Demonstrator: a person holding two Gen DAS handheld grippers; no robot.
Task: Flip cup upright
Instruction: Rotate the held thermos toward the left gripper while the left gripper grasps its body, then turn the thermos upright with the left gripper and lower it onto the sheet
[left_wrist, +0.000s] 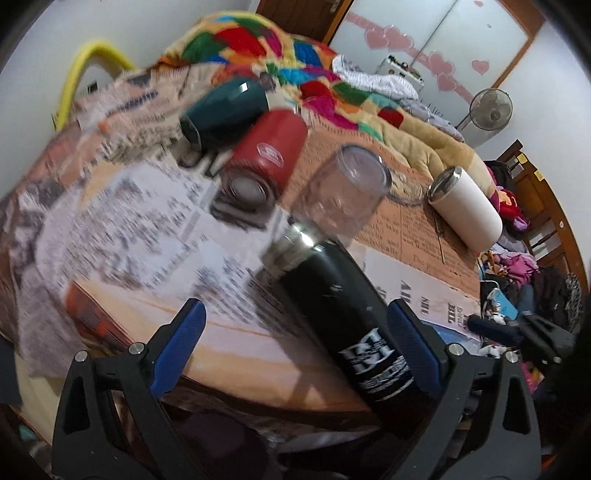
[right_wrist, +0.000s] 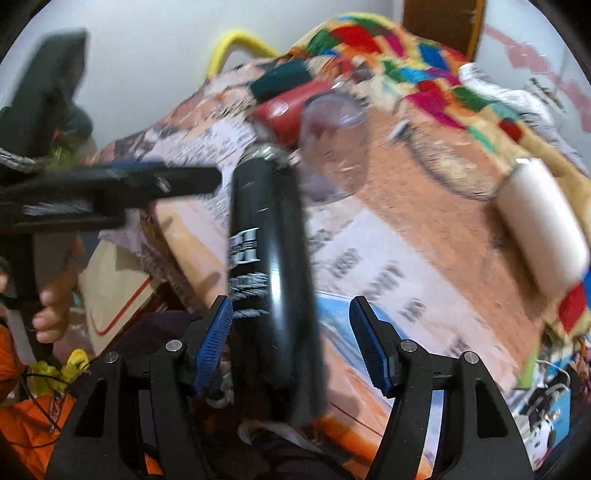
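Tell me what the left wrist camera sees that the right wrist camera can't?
Only the left wrist view shows the standing fan and pink heart stickers. Only the right wrist view shows the left gripper from the side and the person's fingers. Both show the black tumbler, clear cup, red cup, dark green cup and white tumbler.

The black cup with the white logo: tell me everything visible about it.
The black cup is a tall glossy cylinder, metal by its look, with a white printed logo and a silvery rim band. It lies on its side on the newspaper-print bedcover, rim toward the clear cup, which looks to touch it. It lies between the open fingers of the right gripper, apparently ungripped.
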